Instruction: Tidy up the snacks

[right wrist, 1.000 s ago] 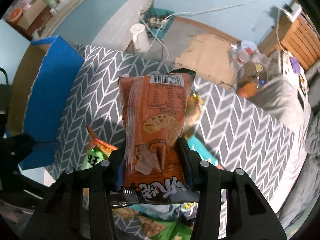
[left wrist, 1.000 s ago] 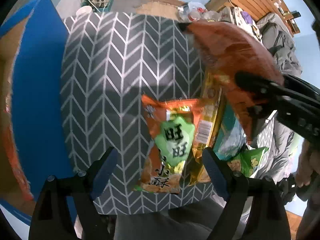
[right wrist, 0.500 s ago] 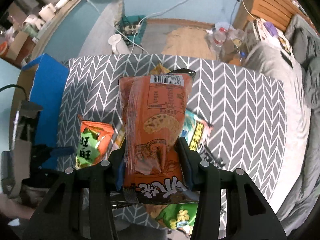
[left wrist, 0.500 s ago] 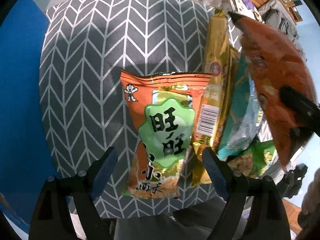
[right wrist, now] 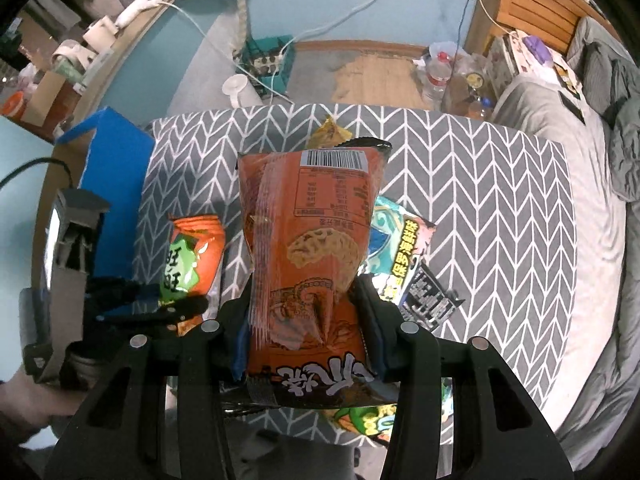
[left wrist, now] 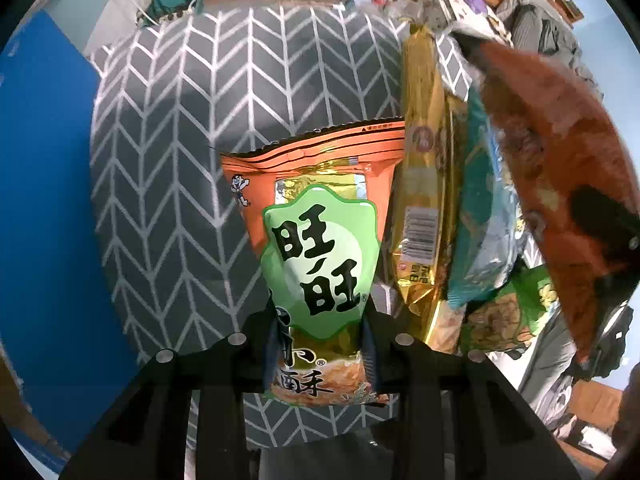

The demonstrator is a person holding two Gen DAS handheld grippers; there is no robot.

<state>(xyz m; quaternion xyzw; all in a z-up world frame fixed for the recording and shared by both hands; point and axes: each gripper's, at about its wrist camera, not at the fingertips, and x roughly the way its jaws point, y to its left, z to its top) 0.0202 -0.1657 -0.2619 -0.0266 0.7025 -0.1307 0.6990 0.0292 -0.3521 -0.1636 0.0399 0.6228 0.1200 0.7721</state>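
An orange and green snack bag [left wrist: 320, 240] lies on the grey chevron tablecloth [left wrist: 180, 140]. My left gripper [left wrist: 320, 344] points down at it, its jaws closing, and the pads press the bag's lower end from both sides. In the right wrist view that bag [right wrist: 192, 252] and the left gripper [right wrist: 160, 304] show at the left. My right gripper [right wrist: 306, 312] is shut on a dark orange snack bag [right wrist: 312, 216] and holds it above the table. The same bag [left wrist: 560, 152] hangs at the right of the left wrist view.
A gold bag [left wrist: 424, 160], a teal bag [left wrist: 484, 220] and a green bag [left wrist: 504, 316] lie beside the held bag. A blue box [left wrist: 44, 184] stands at the table's left edge. A grey bed [right wrist: 592, 240] borders the right. A hand [right wrist: 24, 400] holds the left gripper.
My left gripper came down over the orange and green bag and its wide jaws closed onto it. The right gripper carried the dark orange bag across the table and rolled.
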